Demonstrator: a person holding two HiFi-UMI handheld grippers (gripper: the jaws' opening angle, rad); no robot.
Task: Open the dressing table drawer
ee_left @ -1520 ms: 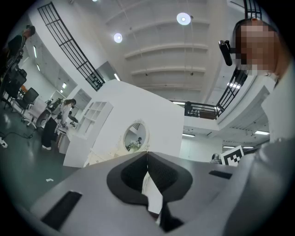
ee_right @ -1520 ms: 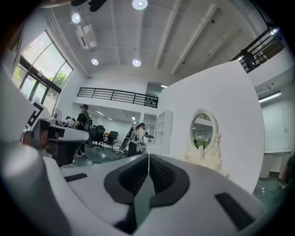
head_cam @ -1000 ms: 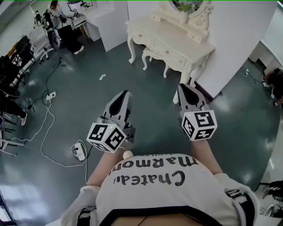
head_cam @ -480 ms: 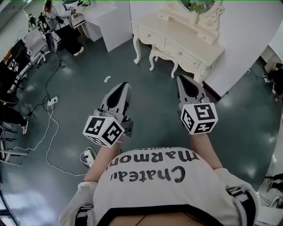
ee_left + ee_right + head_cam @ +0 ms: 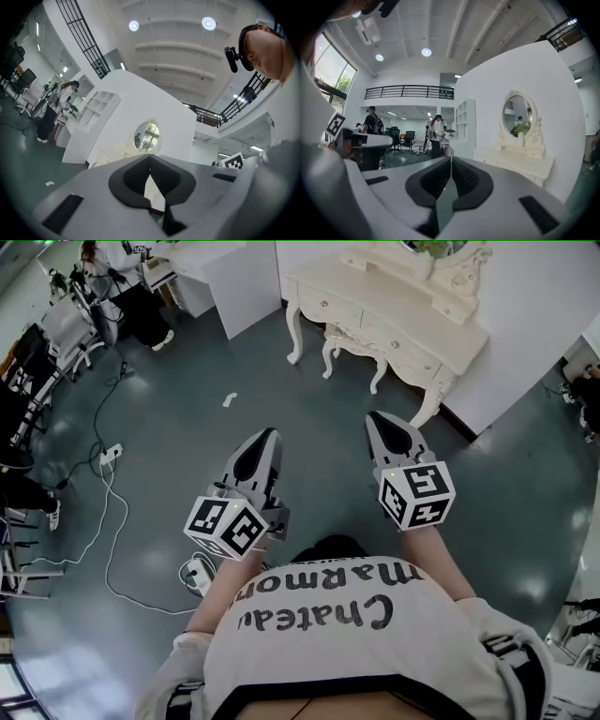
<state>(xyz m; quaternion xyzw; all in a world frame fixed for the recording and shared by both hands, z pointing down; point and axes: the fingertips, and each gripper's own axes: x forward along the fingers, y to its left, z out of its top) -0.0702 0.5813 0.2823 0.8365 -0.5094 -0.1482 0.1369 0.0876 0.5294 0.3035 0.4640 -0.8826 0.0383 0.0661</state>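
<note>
The cream dressing table (image 5: 394, 310) stands against a white wall at the top of the head view, its drawers (image 5: 333, 307) closed, an oval mirror (image 5: 516, 115) above it. My left gripper (image 5: 266, 439) and right gripper (image 5: 378, 419) hang side by side over the dark floor, well short of the table. Both are shut with nothing between the jaws. In the right gripper view the table (image 5: 513, 161) sits to the right of the jaws. The left gripper view shows the mirror (image 5: 146, 136) just above the shut jaws.
A stool (image 5: 349, 341) is tucked under the dressing table. A white cabinet (image 5: 225, 277) stands to its left. Cables and a power strip (image 5: 106, 448) lie on the floor at left, near chairs (image 5: 66, 329) and a person (image 5: 122, 287). A scrap of paper (image 5: 229, 399) lies on the floor.
Both grippers and the person carrying them have moved across the floor toward the dressing table's front; the table has shifted right and up in the head view. Both grippers stayed shut.
</note>
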